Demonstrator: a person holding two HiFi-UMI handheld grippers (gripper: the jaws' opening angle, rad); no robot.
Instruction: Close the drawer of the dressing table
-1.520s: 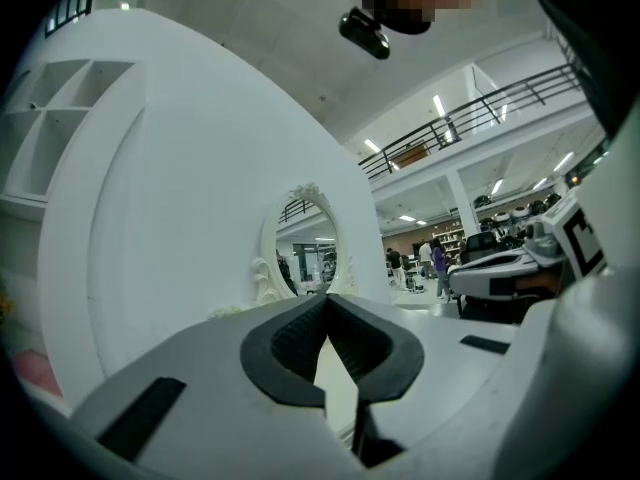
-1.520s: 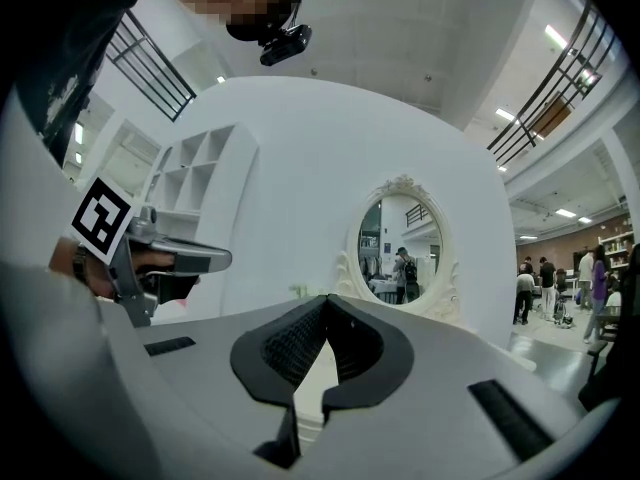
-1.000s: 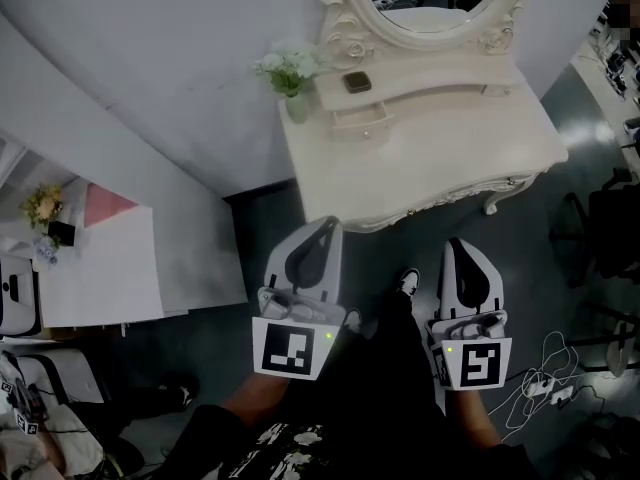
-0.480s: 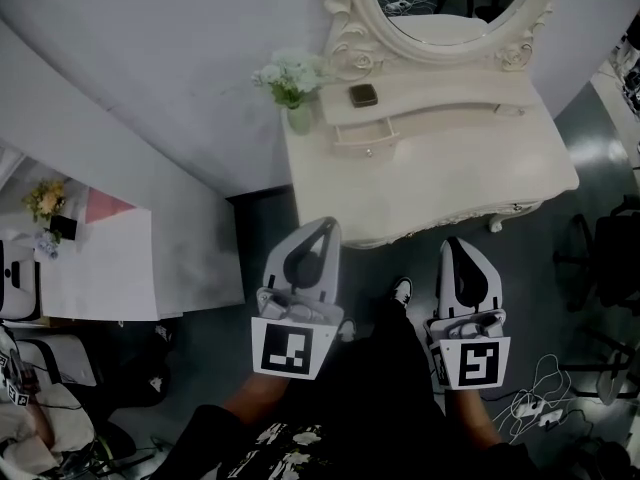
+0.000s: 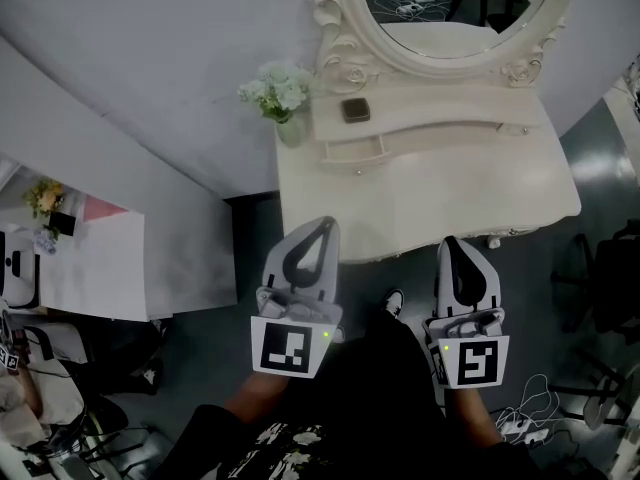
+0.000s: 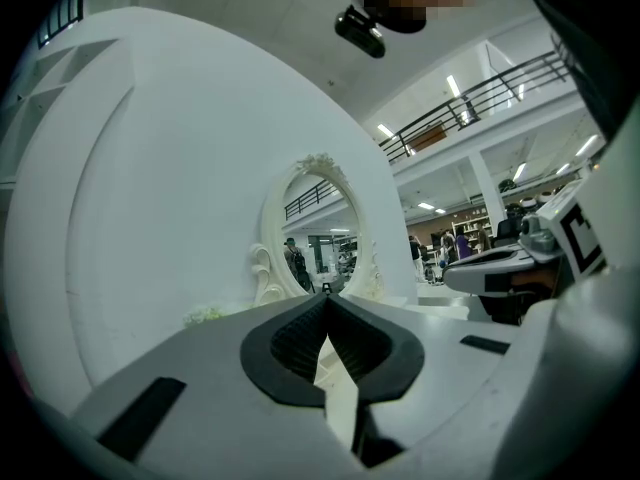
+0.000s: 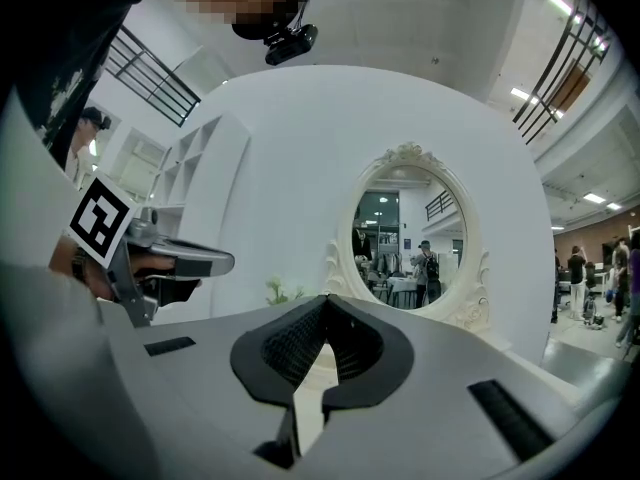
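Note:
The cream dressing table (image 5: 430,183) stands against the curved white wall, with an oval mirror (image 5: 455,8) above it. A small drawer (image 5: 352,150) on its raised shelf is pulled out a little. Both grippers hang side by side over the dark floor, short of the table's front edge and touching nothing. My left gripper (image 5: 325,224) is shut and empty, with its tip just in front of the table's left part. My right gripper (image 5: 451,242) is shut and empty too. In the left gripper view the left gripper (image 6: 326,300) points level at the mirror (image 6: 320,233). The right gripper (image 7: 325,300) does the same in its own view.
A vase of pale flowers (image 5: 275,93) stands on the table's left corner, and a small dark object (image 5: 355,110) lies on the shelf. A white desk (image 5: 95,268) is at the left. A black chair (image 5: 610,278) and floor cables (image 5: 525,423) are at the right.
Both grippers have come closer to the dressing table, whose front edge now lies nearer their tips. Both stayed shut. The drawer has not moved.

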